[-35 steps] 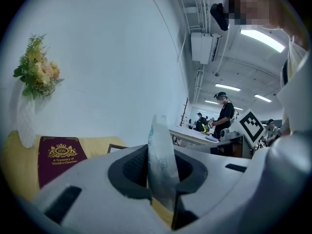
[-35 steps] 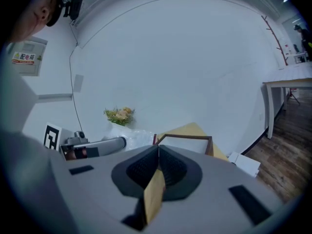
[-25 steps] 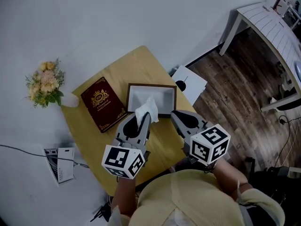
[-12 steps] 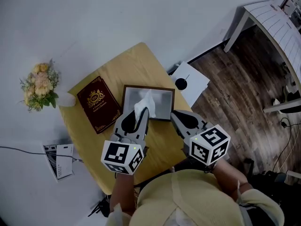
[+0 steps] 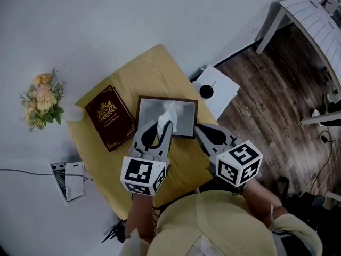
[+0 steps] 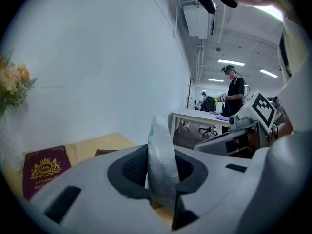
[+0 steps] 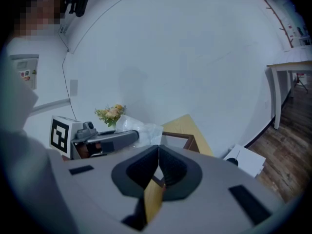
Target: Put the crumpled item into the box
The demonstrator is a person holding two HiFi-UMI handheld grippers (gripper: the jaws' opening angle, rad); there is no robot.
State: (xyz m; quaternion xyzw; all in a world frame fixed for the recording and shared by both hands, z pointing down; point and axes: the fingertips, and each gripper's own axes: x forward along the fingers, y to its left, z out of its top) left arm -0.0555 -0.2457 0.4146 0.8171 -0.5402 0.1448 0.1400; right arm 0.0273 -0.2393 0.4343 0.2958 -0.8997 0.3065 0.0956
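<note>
A crumpled white item (image 5: 169,113) sticks up from my left gripper (image 5: 167,125), which is shut on it. It hangs over the dark-framed open box (image 5: 139,117) on the small yellow table (image 5: 133,79). In the left gripper view the crumpled item (image 6: 158,135) stands pinched between the two grey jaws of the left gripper (image 6: 161,152). My right gripper (image 5: 199,128) rests just right of the box, shut with nothing in it. The right gripper view shows the right gripper (image 7: 158,147) with jaws together, the crumpled item (image 7: 141,128) to the left and the box (image 7: 178,135) beyond.
A maroon book (image 5: 110,117) lies left of the box. A small bunch of flowers (image 5: 38,100) sits off the table's left corner. On the floor are a white sheet with a black dot (image 5: 216,89) and a small device (image 5: 68,180). A white table (image 5: 314,20) stands far right.
My left gripper has carried the crumpled item forward, from the box's near edge to over its inside. The right gripper has hardly moved.
</note>
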